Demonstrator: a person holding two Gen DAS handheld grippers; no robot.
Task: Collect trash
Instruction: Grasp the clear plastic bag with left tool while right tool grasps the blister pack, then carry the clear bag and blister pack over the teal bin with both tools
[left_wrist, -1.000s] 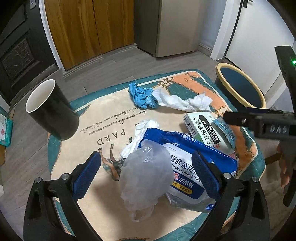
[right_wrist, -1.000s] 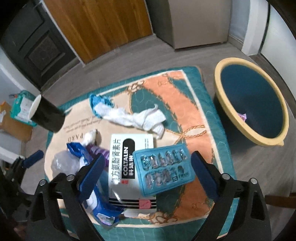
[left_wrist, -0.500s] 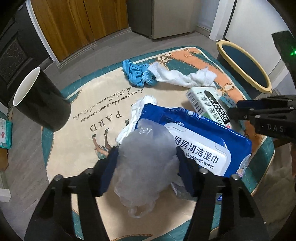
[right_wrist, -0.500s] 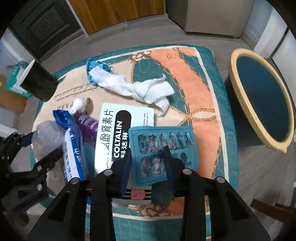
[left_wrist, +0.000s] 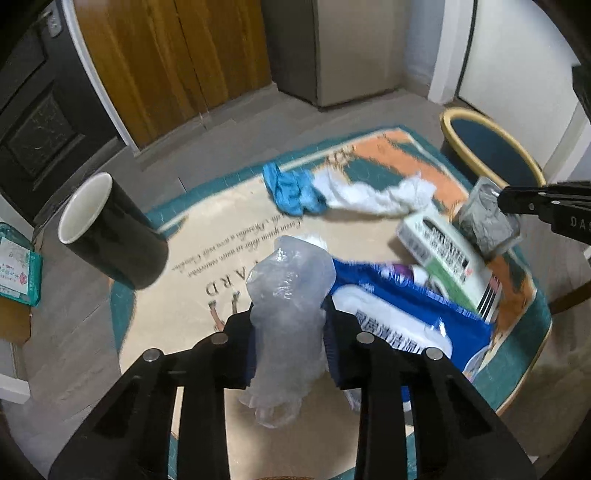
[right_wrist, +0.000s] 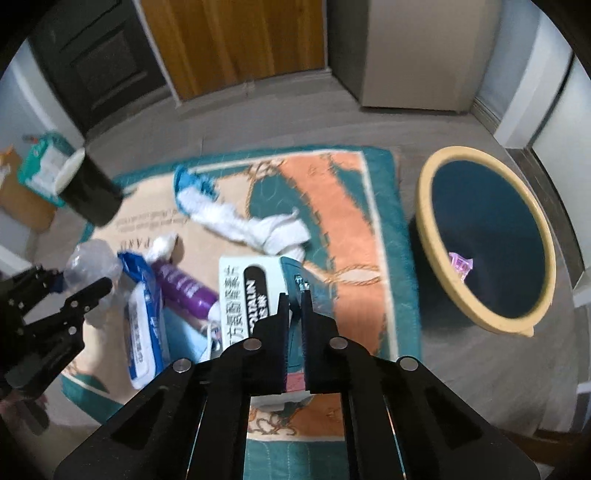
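A crumpled clear plastic bag (left_wrist: 291, 280) stands between the blue pads of my left gripper (left_wrist: 290, 314), whose jaws are closing and press on both its sides. My right gripper (right_wrist: 294, 299) is shut on a teal blister pack (right_wrist: 295, 273), held edge-on just above the white medicine box (right_wrist: 240, 284). In the left wrist view the pack's silver back (left_wrist: 484, 221) hangs from the right gripper's tips (left_wrist: 506, 199). The right wrist view shows the left gripper (right_wrist: 85, 288) with the bag (right_wrist: 92, 258) at far left. A yellow-rimmed blue bin (right_wrist: 461, 152) stands on the floor, right of the mat.
On the patterned mat (left_wrist: 229, 236) lie a blue wipes pack (left_wrist: 399, 325), a white tissue (left_wrist: 380, 195), a blue glove (left_wrist: 291, 192) and a purple bottle (right_wrist: 184, 284). A black cup (left_wrist: 110, 232) stands at its left edge. A pink scrap (right_wrist: 460, 264) lies in the bin.
Both pairs of jaws went from wide open to closed: the left around the plastic bag, the right on the blister pack, which has come up off the box and turned edge-on.
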